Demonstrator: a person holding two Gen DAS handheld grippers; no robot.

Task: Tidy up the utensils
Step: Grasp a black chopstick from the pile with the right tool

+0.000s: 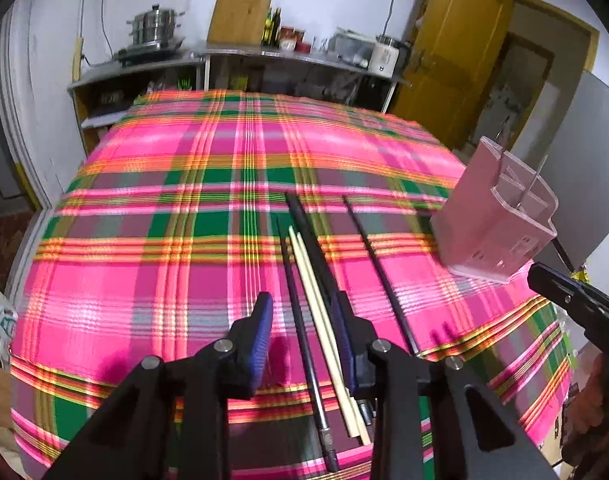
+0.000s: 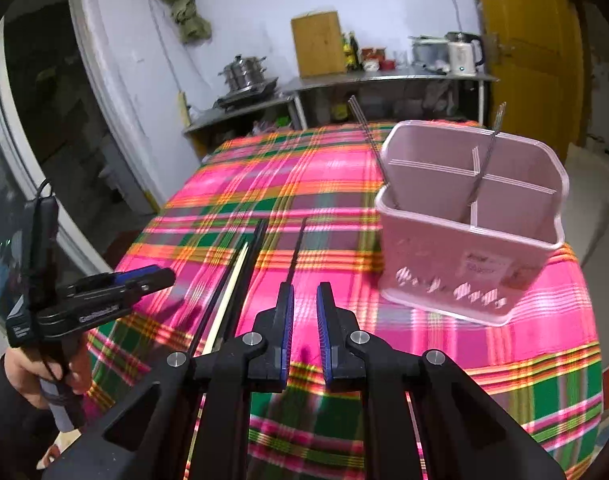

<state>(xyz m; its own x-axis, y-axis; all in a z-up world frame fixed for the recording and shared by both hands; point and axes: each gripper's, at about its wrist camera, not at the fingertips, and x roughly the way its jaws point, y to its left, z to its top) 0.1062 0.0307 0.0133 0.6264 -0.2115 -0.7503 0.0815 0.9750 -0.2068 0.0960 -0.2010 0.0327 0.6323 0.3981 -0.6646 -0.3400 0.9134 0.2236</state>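
Observation:
Several chopsticks lie on the plaid tablecloth: a pale wooden pair [image 1: 324, 332] [image 2: 228, 292] among black ones [image 1: 304, 320], and a single black one [image 1: 380, 276] [image 2: 296, 252] to the right. My left gripper [image 1: 304, 308] is open, its jaws either side of the pale pair and black chopsticks. My right gripper [image 2: 305, 296] is open and empty above the cloth, in line with the single black chopstick. A pink divided holder [image 2: 468, 220] [image 1: 500, 224] stands at the right with two thin metal sticks [image 2: 480, 168] inside.
The table's plaid cloth [image 1: 184, 220] hangs over the near edge. A metal counter [image 1: 224, 56] with pots, bottles, a kettle and a cutting board stands behind the table. A yellow door [image 2: 532, 48] is at the back right. The left gripper also shows in the right wrist view [image 2: 144, 278].

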